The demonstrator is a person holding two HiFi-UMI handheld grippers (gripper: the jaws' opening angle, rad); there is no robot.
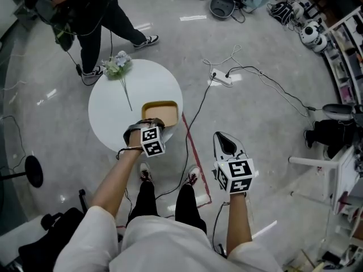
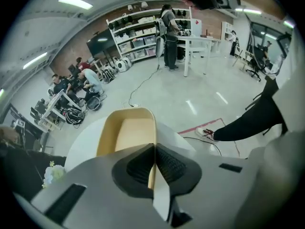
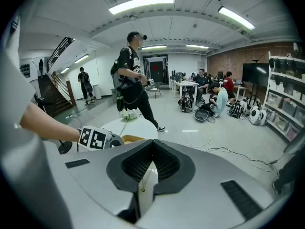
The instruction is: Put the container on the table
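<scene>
Grey workshop floor surrounds a round white table (image 1: 113,115). A tan rectangular container (image 1: 160,113) sits over the table's near edge, with a flower sprig (image 1: 118,66) lying well apart on the far side.

The left gripper (image 1: 150,126) has its jaws clamped on the container's near wall. The right gripper (image 1: 226,143) has its jaws together on nothing and is held off to the side over the floor.

Whether the container's base bears fully on the tabletop cannot be confirmed from above.

Hazards:
- Edge position: release with the base partly overhanging would probably tip the container to the floor.
- Single-wall grip: the container may pivot about the pads.
- Withdrawal with the jaws not fully parted would drag it off the edge.
</scene>
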